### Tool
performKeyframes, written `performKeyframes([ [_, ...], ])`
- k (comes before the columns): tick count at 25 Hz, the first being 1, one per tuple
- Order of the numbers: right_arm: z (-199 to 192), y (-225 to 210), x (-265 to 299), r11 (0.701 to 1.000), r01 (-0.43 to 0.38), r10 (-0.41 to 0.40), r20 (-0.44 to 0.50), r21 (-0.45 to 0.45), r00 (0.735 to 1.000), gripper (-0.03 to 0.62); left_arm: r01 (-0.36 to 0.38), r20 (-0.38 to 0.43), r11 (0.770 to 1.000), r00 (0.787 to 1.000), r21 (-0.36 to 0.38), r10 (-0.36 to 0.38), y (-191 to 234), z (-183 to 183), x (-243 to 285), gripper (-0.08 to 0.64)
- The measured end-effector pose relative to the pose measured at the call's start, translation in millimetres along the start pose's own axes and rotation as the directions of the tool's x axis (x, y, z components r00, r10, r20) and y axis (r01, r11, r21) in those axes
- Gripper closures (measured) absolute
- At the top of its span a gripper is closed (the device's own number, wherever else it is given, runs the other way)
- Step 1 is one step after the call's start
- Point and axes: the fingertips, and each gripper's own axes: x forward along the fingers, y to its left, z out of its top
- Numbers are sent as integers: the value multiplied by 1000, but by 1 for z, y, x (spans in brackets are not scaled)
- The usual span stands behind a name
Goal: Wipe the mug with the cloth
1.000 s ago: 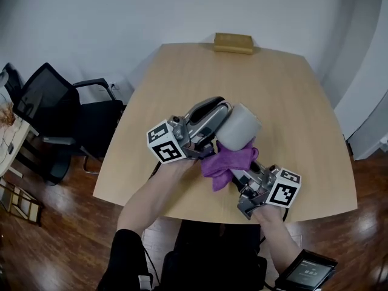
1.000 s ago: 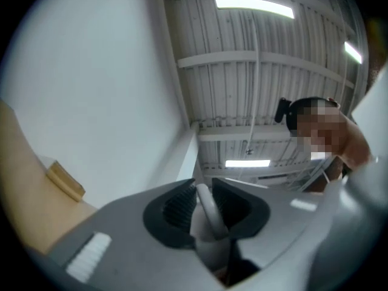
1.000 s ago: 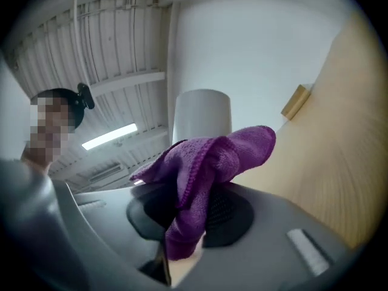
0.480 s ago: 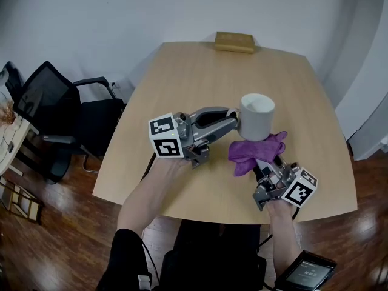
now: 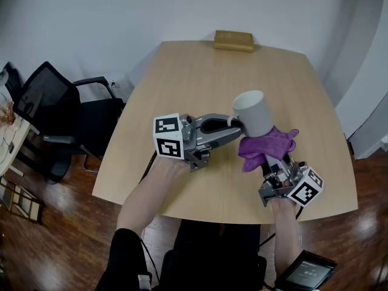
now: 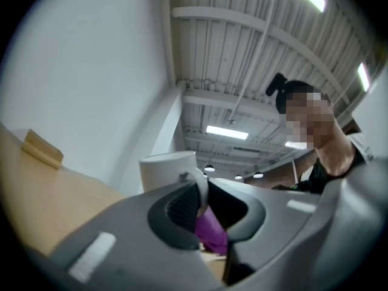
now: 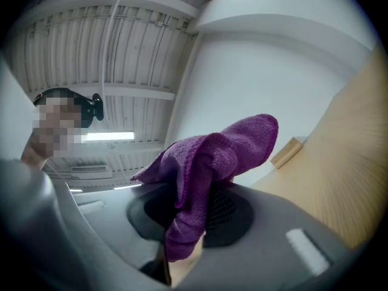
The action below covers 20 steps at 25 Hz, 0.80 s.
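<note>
Counter point(image 5: 182, 77) beneath, work held over its near right part. Left gripper point(image 5: 233, 125) lifted, jaws clamped on handle of mug point(image 5: 253, 113). Right gripper point(image 5: 271, 162) shifted rightward, jaws pinched shut on cloth point(image 5: 267, 143). Mug upright half a second back, now tipped mouth-left; earlier laid against the cloth. Cloth bunched just under mug's base, contact uncertain. Reads as repositioning between wipes; lower wall probably next.

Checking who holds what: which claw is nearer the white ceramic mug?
Left. The left claw is shut on the handle of the white ceramic mug. The right claw, shut on the purple microfibre cloth, sits beside the mug, toward the person.
</note>
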Motion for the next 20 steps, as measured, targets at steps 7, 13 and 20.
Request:
performKeyframes([
  [7,0,-1,-2,1000,5,-5,9,1,1000,515,9,233,969,971,-249,51,27,14,-22,520],
  [13,-30,-13,7,995,69,-60,-120,71,991,515,88,377,940,925,-330,46,30,32,-31,520],
  [20,-20,-4,16,999,-11,15,-84,51,996,517,121,143,962,986,-243,-88,0,2,-1,525],
])
